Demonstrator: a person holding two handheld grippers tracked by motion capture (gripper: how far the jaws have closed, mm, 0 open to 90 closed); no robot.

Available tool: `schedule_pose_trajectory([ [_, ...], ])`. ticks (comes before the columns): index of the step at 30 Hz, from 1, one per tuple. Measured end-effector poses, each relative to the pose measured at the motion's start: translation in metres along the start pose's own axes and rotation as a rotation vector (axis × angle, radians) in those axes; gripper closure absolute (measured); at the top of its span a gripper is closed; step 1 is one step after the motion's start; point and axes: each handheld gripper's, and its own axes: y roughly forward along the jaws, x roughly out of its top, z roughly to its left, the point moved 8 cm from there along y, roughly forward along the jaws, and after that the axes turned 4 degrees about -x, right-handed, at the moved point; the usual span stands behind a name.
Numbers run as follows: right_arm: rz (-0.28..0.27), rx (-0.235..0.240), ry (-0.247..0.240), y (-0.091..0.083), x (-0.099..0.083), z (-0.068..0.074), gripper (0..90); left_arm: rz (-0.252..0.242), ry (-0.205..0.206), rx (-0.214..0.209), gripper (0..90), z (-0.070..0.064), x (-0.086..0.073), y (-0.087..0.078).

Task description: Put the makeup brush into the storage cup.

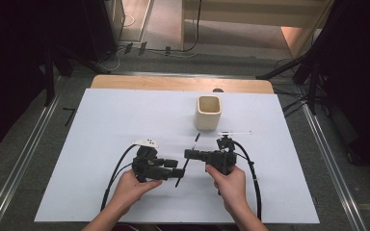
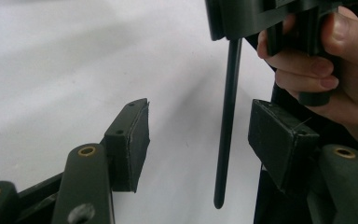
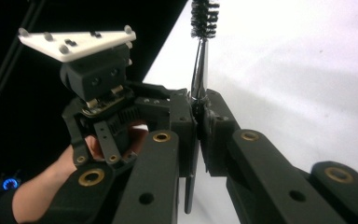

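Nearest, the left gripper (image 1: 177, 172) has its fingers (image 2: 129, 142) spread wide, and the lower handle of a slim black bottle brush (image 1: 188, 159) hangs between them, touching neither. Just beyond, the right gripper (image 1: 189, 154) clamps the brush at mid-handle, fingers (image 3: 214, 130) pressed tight on it, bristles pointing to the far side. Farther back on the white bench (image 1: 101, 144) stands a cream cup (image 1: 207, 112), well apart from the brush.
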Motion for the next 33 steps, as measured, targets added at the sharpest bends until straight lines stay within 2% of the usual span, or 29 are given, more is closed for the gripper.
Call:
schedule_pose_trajectory([
  [3, 0.02, -0.022, -0.03, 0.001, -0.001, 0.001, 85.6, 0.023, 0.007, 0.007, 38.8, 0.0, -0.001, -0.002],
  [6, 0.037, -0.038, -0.066, 0.003, -0.002, 0.001, 85.5, 0.038, 0.008, -0.01, 38.8, -0.001, -0.001, -0.003],
  [10, 0.057, -0.03, -0.082, 0.005, -0.003, 0.002, 85.5, 0.071, 0.012, -0.027, 38.8, 0.0, -0.003, -0.003],
  [16, 0.097, -0.019, -0.139, 0.011, -0.005, 0.005, 85.5, 0.103, 0.008, -0.073, 38.9, -0.001, -0.004, 0.001],
  [20, 0.116, -0.001, -0.164, 0.014, -0.005, 0.008, 85.5, 0.102, -0.004, -0.116, 38.9, -0.001, -0.004, 0.004],
  [26, 0.138, 0.025, -0.212, 0.017, -0.004, 0.011, 85.5, 0.097, 0.001, -0.15, 39.3, -0.003, -0.005, 0.009],
  [28, 0.142, 0.029, -0.228, 0.018, -0.004, 0.012, 85.5, 0.095, -0.001, -0.155, 39.5, -0.004, -0.004, 0.009],
  [30, 0.147, 0.031, -0.229, 0.019, -0.004, 0.011, 85.5, 0.096, 0.006, -0.158, 46.5, -0.005, -0.004, 0.008],
  [33, 0.153, 0.032, -0.226, 0.02, -0.005, 0.01, 85.5, 0.101, 0.005, -0.15, 48.9, -0.006, -0.005, 0.008],
])
